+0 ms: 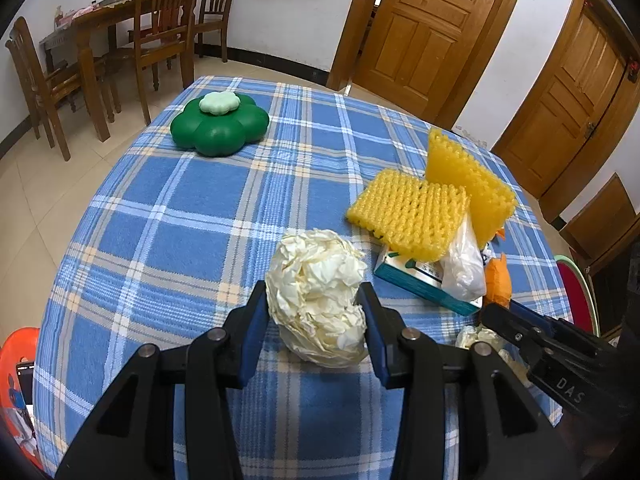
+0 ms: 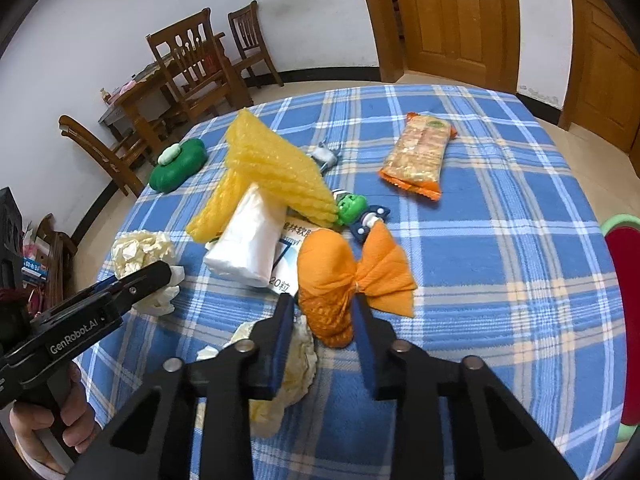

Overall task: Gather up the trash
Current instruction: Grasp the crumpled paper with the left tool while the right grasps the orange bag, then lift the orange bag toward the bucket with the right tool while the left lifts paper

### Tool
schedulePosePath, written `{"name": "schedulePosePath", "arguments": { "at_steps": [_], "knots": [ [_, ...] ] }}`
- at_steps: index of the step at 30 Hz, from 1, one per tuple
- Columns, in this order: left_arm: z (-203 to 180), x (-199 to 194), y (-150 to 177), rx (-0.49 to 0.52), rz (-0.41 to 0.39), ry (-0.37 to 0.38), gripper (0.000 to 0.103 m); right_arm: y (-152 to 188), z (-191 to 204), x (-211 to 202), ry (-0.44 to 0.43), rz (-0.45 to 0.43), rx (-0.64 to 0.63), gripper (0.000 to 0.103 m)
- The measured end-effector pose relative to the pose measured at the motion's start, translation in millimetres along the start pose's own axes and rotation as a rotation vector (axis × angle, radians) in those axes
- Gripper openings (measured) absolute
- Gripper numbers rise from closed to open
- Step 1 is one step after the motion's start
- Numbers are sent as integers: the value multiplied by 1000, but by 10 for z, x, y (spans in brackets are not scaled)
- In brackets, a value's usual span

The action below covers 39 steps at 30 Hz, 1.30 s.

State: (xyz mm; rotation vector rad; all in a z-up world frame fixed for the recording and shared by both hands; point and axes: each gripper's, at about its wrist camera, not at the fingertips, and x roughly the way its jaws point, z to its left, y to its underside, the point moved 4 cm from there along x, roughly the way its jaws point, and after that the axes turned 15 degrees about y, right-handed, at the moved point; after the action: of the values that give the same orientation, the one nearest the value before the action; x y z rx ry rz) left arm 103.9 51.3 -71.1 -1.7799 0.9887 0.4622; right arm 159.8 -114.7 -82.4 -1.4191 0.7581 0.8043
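Tablecloth [image 1: 168, 216] lies bare toward ten o'clock, up to the green container [image 1: 219, 128]. Left gripper [image 1: 316, 312] clamps the crumpled paper ball [image 1: 316, 292] near the front edge. Right gripper [image 2: 324, 320] pinches the orange mesh bag [image 2: 328, 284]; open cloth at two o'clock.

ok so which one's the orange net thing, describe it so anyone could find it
On the blue plaid tablecloth, look at the near edge of the clutter, between the right gripper fingers. The orange mesh bundle lies there beside the white packet: the only piece cinched in the middle like a bow.
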Motion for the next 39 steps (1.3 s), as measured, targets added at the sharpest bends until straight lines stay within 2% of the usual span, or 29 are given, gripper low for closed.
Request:
{"name": "schedulePosePath", "arguments": {
  "at_steps": [6,24,39],
  "knots": [
    [-15,-14,-13,6,-4,6,45,-9,-27,-38,-6,-22,4,22],
    [-469,-186,-59,80,-25,64,45,53,-369,-512,-12,-116,85,22],
    [-721,-144,21,123,1,84,45,251,-890,-294,25,-19,249,26]
  ]
}}
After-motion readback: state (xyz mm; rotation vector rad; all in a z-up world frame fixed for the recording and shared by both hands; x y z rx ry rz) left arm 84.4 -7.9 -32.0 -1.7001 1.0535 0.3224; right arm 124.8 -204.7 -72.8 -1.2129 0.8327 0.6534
